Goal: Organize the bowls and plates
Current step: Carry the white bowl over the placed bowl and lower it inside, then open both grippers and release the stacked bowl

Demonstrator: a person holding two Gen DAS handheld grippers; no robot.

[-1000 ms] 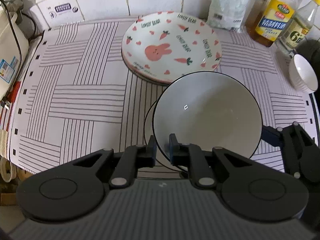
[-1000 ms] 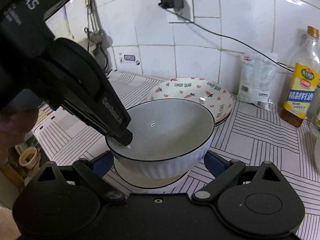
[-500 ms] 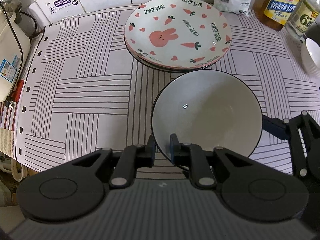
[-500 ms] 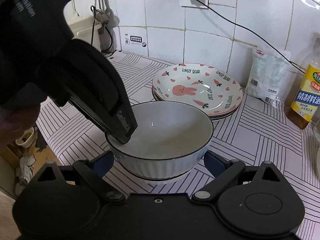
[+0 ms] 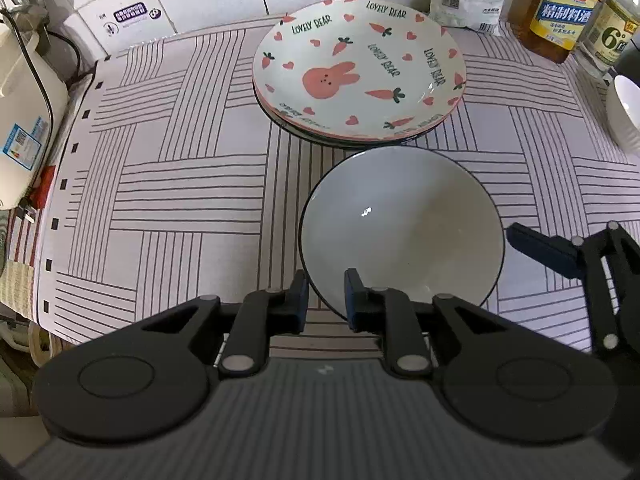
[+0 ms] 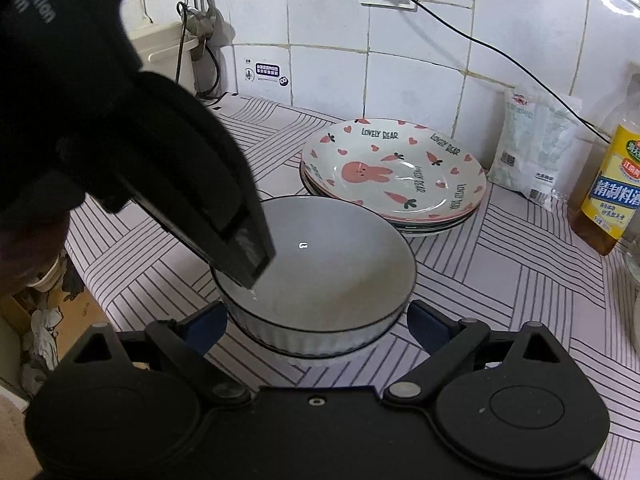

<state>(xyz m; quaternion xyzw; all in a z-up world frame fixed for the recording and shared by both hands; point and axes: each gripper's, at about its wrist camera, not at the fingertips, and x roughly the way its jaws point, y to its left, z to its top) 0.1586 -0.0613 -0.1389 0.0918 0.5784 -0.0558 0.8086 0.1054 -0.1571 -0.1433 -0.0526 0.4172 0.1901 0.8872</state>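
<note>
- Plates, the carrot-and-rabbit stack, lie on the striped mat just beyond the tips of both tongs. They are untouched and look finished.
- Grey bowl with the dark rim is the thing that has changed. A second ago it hung clear above the ribbed white bowl. Now it sits low inside it, with only a band of the lower one showing beneath. It lies straight ahead of the right tongs and to the right of the left tongs' tips, near the plates but not touching them.
- Right tongs stand wide, one blue pad on either side of the nested bowls. They steady the pair at most and clamp nothing.
- Left tongs have just been opening. A second ago they pinched the grey bowl's near rim. Now the pads stand narrowly parted, with the rim between them but no longer squeezed.
- Small white bowl waits well off to the right of the left tongs, beside the bottles.
- This stacking step looks complete. I judge that the left tongs need only lift off the rim, and the small bowl is the likely next piece.
</note>
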